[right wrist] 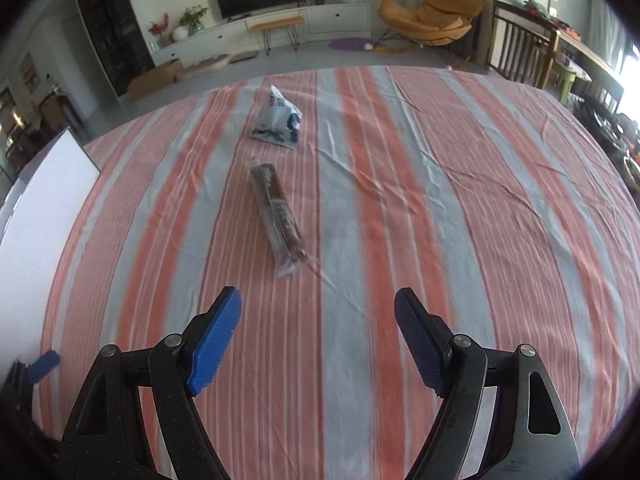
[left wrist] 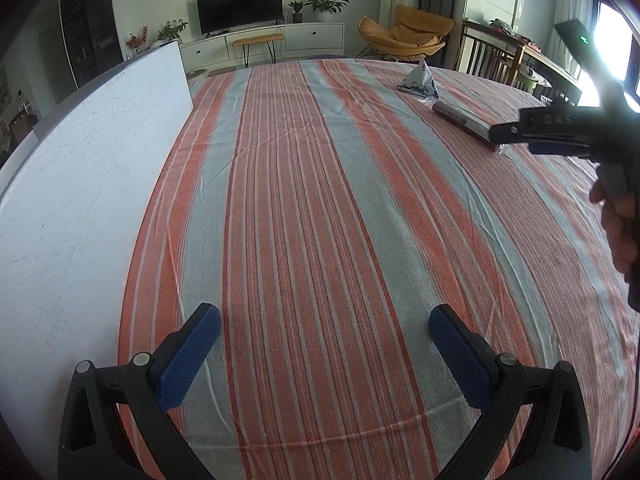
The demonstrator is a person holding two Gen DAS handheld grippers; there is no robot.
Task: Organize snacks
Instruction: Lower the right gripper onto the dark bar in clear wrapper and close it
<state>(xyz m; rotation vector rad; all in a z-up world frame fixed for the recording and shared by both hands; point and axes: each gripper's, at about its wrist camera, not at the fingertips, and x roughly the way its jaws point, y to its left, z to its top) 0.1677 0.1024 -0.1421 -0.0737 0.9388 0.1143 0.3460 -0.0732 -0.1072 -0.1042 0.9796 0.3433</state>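
A long brown snack bar in clear wrap (right wrist: 280,220) lies on the striped tablecloth (right wrist: 400,208), ahead of my right gripper (right wrist: 318,300), which is open and empty a little short of it. A white and blue triangular snack bag (right wrist: 278,120) stands just beyond the bar. In the left wrist view the bag (left wrist: 420,80) and the bar (left wrist: 460,118) are at the far right, with the right gripper's black body (left wrist: 560,128) over the bar's near end. My left gripper (left wrist: 324,320) is open and empty over bare cloth.
A white board or box (left wrist: 80,184) lies along the table's left side, also in the right wrist view (right wrist: 40,200). Beyond the table's far edge are a TV stand, an orange chair (right wrist: 432,16) and wooden chairs at the right.
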